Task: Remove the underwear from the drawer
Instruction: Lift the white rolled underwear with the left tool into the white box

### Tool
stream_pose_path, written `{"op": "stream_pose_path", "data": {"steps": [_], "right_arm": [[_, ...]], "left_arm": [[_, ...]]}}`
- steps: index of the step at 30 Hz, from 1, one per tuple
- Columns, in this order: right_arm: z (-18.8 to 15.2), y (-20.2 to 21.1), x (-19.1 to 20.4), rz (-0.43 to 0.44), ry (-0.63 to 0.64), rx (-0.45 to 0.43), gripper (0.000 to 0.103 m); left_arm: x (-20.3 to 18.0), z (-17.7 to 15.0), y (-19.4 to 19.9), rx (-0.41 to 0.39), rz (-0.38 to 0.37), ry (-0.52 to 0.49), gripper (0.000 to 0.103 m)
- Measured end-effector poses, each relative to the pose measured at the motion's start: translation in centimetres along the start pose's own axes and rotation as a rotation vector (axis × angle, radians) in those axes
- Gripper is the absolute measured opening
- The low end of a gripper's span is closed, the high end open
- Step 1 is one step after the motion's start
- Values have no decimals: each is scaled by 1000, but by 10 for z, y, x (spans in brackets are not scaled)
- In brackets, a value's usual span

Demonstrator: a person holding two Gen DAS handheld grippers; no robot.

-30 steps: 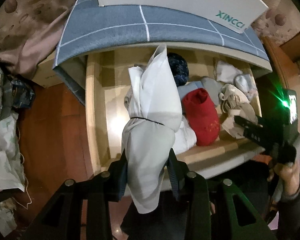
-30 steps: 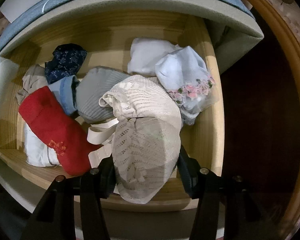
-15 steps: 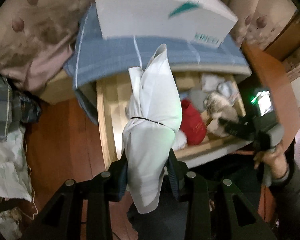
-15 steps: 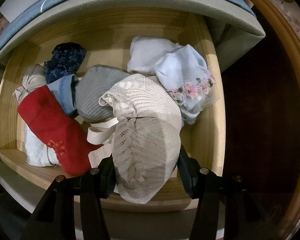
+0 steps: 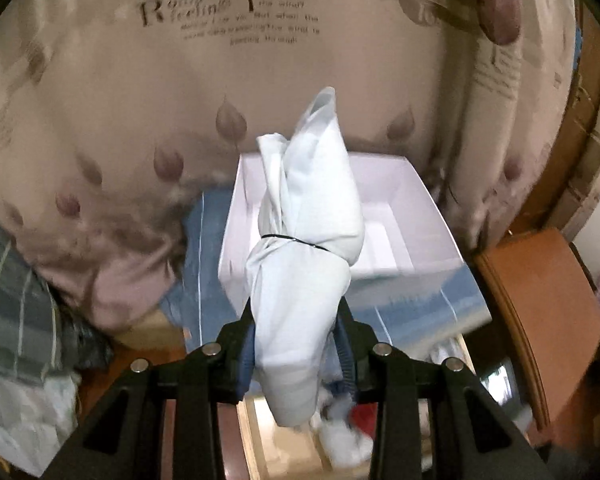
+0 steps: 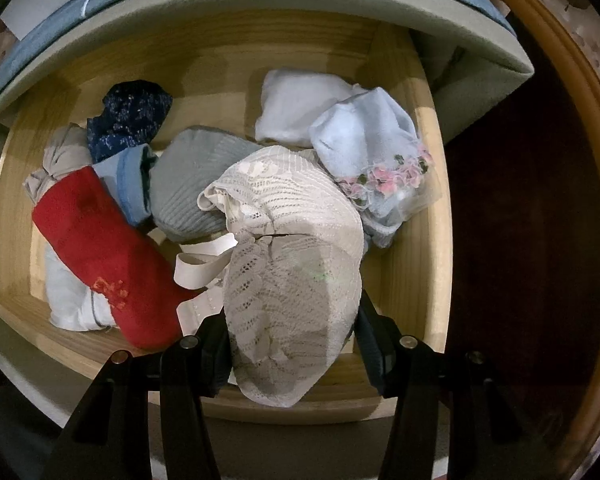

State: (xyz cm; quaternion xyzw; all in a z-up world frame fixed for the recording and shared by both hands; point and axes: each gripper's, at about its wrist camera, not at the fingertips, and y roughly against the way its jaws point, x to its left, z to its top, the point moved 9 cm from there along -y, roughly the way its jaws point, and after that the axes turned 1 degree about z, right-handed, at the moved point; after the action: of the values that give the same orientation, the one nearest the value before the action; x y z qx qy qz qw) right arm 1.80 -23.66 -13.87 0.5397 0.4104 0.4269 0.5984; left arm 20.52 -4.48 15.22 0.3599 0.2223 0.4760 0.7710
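Note:
My left gripper [image 5: 298, 344] is shut on a rolled white underwear bundle [image 5: 304, 264] tied with a thin black band, held up in front of an open white box [image 5: 416, 216]. My right gripper [image 6: 292, 332] is shut on a cream lace underwear piece [image 6: 288, 248] over the front of the open wooden drawer [image 6: 432, 280]. In the drawer lie a red roll [image 6: 100, 248], a grey roll [image 6: 192, 184], a navy patterned roll [image 6: 128, 120], a white folded piece [image 6: 296, 108] and a pale blue floral piece [image 6: 372, 148].
The white box stands on a blue-grey checked cushion [image 5: 416, 312] above the drawer. A beige leaf-print curtain [image 5: 140, 120] hangs behind. Grey plaid cloth [image 5: 16, 312] lies left. An orange wooden panel [image 5: 540, 320] stands right.
My left gripper has lifted the white bundle out of the drawer and tilted up toward the white box and curtain. My right gripper has stayed put, holding the lace piece.

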Motion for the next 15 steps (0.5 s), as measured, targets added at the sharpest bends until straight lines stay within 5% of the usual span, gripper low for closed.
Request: {"op": "stream_pose_path", "data": {"steps": [7,15], "right_arm": [[-1,-1,4,3,-1,-1,49],[-1,-4,9,28,-8,2,49]], "left_arm": [[11,52,-80,59,45,3,35],[31,48,-164,165,103,68,35]]}}
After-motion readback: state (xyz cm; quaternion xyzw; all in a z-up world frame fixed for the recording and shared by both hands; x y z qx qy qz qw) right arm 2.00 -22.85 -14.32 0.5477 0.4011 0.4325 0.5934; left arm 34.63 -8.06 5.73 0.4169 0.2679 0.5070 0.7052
